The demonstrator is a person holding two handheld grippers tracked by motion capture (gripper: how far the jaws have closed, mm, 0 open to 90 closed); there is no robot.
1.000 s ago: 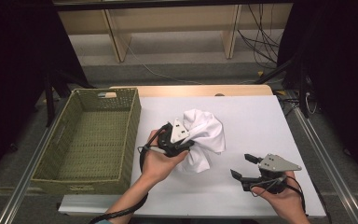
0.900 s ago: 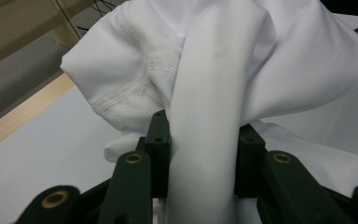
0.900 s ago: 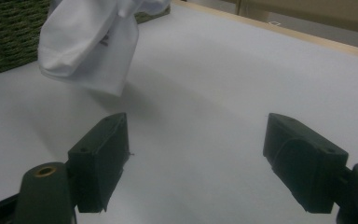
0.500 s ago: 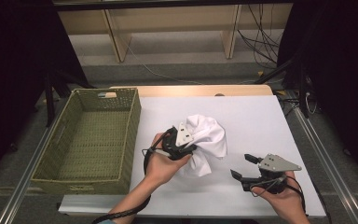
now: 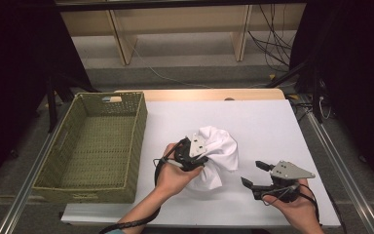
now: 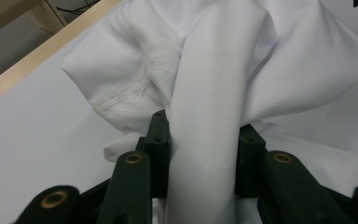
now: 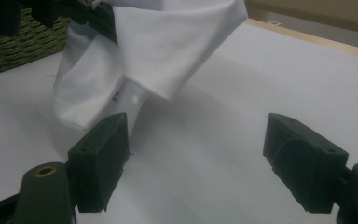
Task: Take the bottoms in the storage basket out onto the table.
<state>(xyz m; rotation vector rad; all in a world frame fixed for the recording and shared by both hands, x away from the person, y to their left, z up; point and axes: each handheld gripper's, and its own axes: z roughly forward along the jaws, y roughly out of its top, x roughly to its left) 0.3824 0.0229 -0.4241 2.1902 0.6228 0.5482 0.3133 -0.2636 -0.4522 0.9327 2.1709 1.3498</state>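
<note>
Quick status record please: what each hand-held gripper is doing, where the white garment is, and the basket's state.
left hand-held gripper: shut on a bunched fold of the white garment
right hand-held gripper: open, holding nothing, right of the garment
white garment: crumpled on the white table sheet, collar button visible in the right gripper view
basket: green woven, left of the sheet, nothing visible inside

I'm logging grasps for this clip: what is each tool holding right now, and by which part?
The left tool is shut on a bunched fold of the white garment. The right tool is open and holds nothing.
</note>
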